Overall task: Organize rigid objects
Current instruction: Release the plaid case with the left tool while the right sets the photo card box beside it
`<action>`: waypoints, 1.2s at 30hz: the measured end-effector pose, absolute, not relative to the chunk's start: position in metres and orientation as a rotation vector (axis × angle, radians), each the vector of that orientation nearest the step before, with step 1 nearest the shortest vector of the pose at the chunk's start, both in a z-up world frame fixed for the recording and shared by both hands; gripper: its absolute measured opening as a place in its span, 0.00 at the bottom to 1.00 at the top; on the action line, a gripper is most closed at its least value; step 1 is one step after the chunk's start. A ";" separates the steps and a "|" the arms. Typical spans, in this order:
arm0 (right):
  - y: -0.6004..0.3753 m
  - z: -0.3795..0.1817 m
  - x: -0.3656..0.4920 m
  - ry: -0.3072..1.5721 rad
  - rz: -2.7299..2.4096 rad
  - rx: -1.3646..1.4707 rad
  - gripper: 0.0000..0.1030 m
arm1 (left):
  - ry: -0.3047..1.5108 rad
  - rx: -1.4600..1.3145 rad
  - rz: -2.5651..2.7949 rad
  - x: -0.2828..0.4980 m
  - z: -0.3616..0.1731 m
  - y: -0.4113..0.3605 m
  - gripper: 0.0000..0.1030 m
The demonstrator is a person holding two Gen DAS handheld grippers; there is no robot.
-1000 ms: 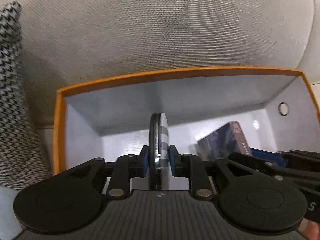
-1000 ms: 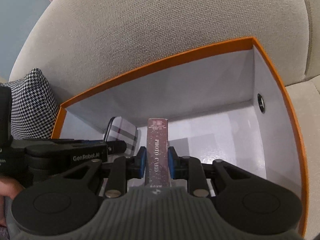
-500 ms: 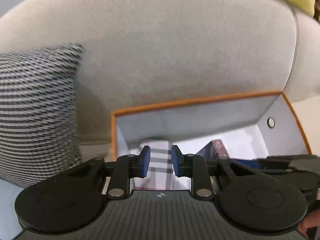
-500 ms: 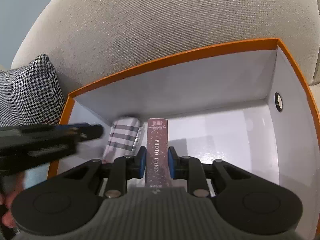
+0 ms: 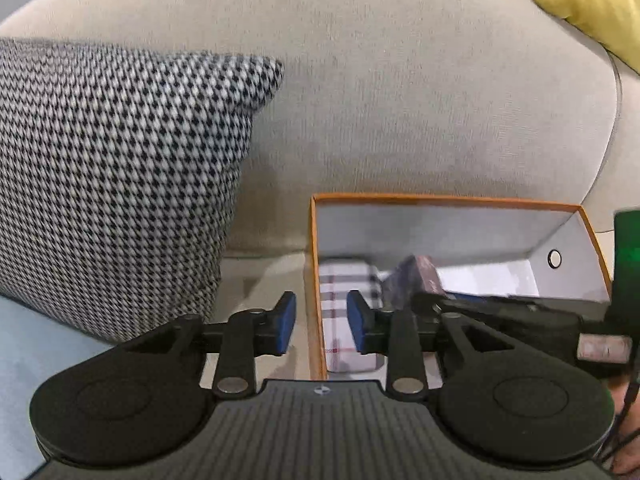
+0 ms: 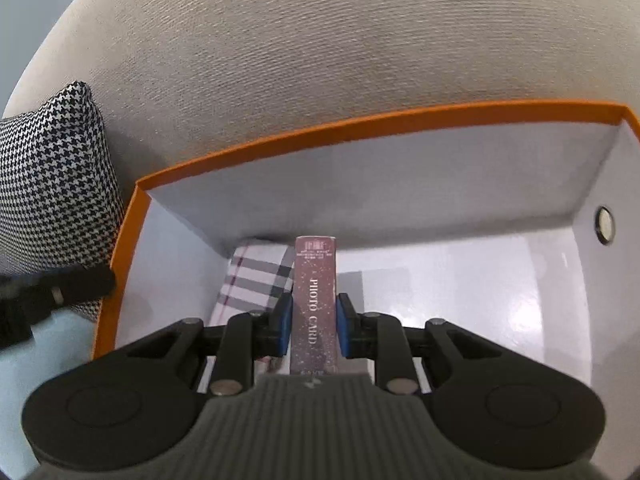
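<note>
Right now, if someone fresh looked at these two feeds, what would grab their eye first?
Probably the orange-rimmed box on the beige sofa, its pale inside filling the right wrist view. Next, the maroon "PHOTO CARD" box held on edge in the right claw over the box floor, beside a plaid case lying in the left corner. In the left wrist view, the houndstooth cushion dominates the left, with the left claw empty above the box's left wall.

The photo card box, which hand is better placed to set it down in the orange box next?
Right. The right gripper is shut on the photo card box over the orange box. The left gripper is empty, at the rim.
</note>
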State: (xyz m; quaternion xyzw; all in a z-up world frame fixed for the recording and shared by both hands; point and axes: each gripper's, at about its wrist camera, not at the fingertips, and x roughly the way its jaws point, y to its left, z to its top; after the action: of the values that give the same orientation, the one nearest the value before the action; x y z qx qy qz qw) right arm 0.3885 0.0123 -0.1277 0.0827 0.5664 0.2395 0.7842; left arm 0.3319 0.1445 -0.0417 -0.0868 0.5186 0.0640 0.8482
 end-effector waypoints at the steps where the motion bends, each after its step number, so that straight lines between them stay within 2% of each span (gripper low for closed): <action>1: 0.014 -0.129 0.390 1.221 0.524 0.188 0.23 | 1.097 -0.188 0.127 0.330 -0.044 0.144 0.28; 3: 0.016 -0.130 0.391 1.219 0.527 0.191 0.23 | 1.103 -0.192 0.119 0.329 -0.053 0.139 0.21; 6: 0.014 -0.132 0.393 1.223 0.530 0.197 0.23 | 1.094 -0.192 0.125 0.326 -0.062 0.134 0.18; 9: 0.005 -0.136 0.400 1.265 0.520 0.222 0.24 | 1.088 -0.214 0.125 0.322 -0.067 0.133 0.18; 11: 0.000 -0.140 0.405 1.290 0.501 0.203 0.31 | 1.083 -0.227 0.137 0.314 -0.066 0.133 0.18; 14: -0.004 -0.145 0.409 1.317 0.500 0.154 0.35 | 1.078 -0.238 0.140 0.308 -0.063 0.134 0.18; 21: 0.009 -0.144 0.410 1.313 0.591 0.022 0.40 | 1.072 -0.226 0.140 0.304 -0.075 0.125 0.17; 23: 0.018 -0.143 0.408 1.319 0.644 -0.041 0.52 | 1.072 -0.225 0.142 0.302 -0.077 0.124 0.17; 26: 0.031 -0.141 0.398 1.308 0.752 -0.196 0.59 | 1.071 -0.227 0.143 0.301 -0.076 0.126 0.17; 33: 0.044 -0.151 0.369 1.198 0.891 -0.507 0.60 | 1.071 -0.243 0.147 0.303 -0.071 0.132 0.17; 35: 0.043 -0.152 0.371 1.187 0.920 -0.536 0.50 | 1.070 -0.248 0.152 0.301 -0.069 0.132 0.17; 36: 0.045 -0.154 0.372 1.186 0.932 -0.545 0.50 | 1.069 -0.252 0.156 0.299 -0.068 0.132 0.17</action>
State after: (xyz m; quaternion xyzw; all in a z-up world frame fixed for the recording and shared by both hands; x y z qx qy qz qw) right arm 0.3721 0.0448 -0.1535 -0.2443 0.5313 0.4176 0.6954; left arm 0.2994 0.1319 -0.0683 -0.1195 0.5074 0.0742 0.8502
